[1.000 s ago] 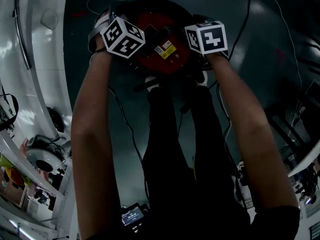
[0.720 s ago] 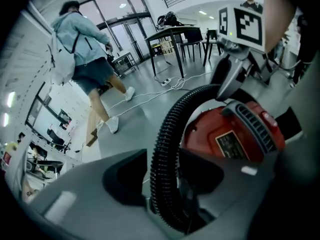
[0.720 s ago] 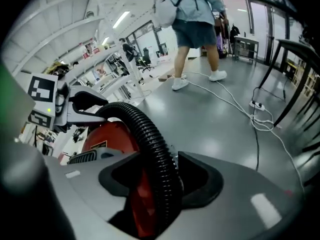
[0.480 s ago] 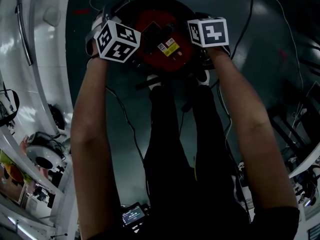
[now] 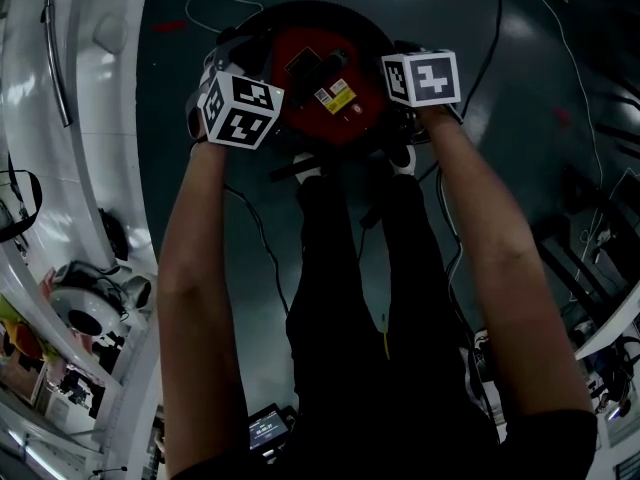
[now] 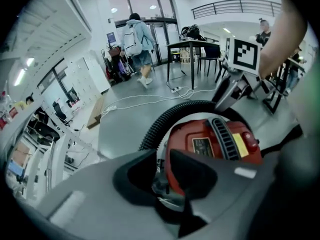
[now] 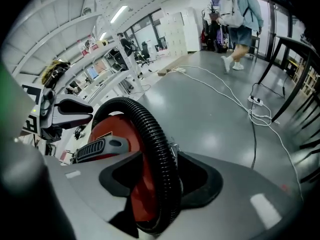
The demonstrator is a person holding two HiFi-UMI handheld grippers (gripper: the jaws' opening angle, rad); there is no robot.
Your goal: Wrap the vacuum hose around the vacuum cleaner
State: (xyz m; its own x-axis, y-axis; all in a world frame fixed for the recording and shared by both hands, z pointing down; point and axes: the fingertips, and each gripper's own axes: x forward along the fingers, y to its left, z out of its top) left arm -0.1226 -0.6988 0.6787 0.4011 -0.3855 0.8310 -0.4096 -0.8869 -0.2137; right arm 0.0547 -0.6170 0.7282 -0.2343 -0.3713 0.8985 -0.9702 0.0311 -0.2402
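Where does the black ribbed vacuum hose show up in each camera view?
Head view: the hose curves along the top centre, dim.
Left gripper view: hose arcs across the middle.
Right gripper view: hose arcs from left of centre down to bottom centre.
Shared landmark: the red vacuum cleaner it circles.

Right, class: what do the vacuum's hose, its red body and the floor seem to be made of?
The hose: likely flexible plastic, matt black; close ribs run along its curve.
The red body: probably hard moulded plastic, fairly glossy; a smooth rounded shell with soft highlights.
The floor: a smooth grey coating, perhaps polished concrete or resin; it mirrors the lights.
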